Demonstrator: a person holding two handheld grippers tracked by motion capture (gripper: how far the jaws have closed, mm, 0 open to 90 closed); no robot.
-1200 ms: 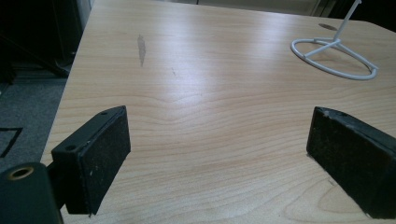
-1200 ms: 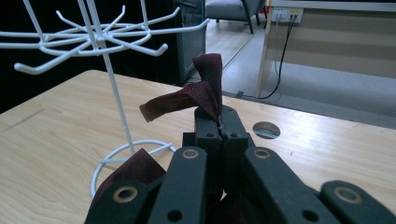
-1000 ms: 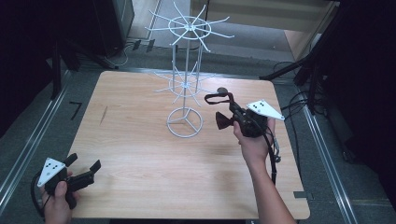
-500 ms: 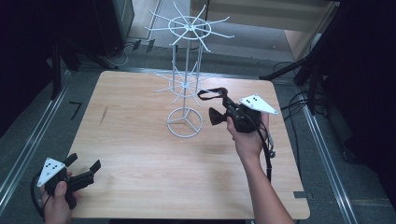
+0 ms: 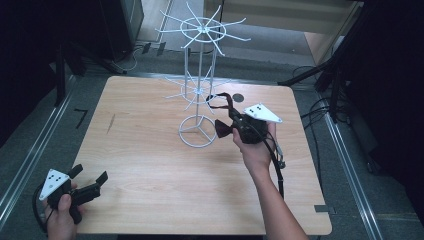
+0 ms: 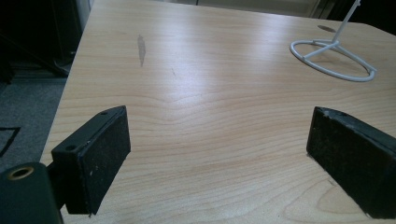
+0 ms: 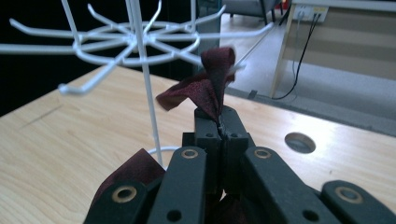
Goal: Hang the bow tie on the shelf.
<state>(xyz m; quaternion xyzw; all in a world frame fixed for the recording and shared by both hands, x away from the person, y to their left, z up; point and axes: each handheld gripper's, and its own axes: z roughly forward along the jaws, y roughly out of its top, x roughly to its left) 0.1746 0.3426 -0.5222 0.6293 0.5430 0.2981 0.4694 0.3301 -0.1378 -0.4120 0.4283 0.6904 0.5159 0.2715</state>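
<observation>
Since a second ago, the right hand-held gripper [image 5: 227,116] has carried its dark red fabric strip [image 7: 208,88] leftward, up beside the lower ring of hooks on the white wire rack [image 5: 199,75], jaws clamped tight on the cloth. At seven o'clock on the wooden surface [image 5: 150,165], the left hand-held gripper [image 5: 89,180] has not moved; its jaws stand wide apart, released, holding nothing above bare wood. Two hand-held grippers, one rack with two hook tiers, one fabric strip.
</observation>
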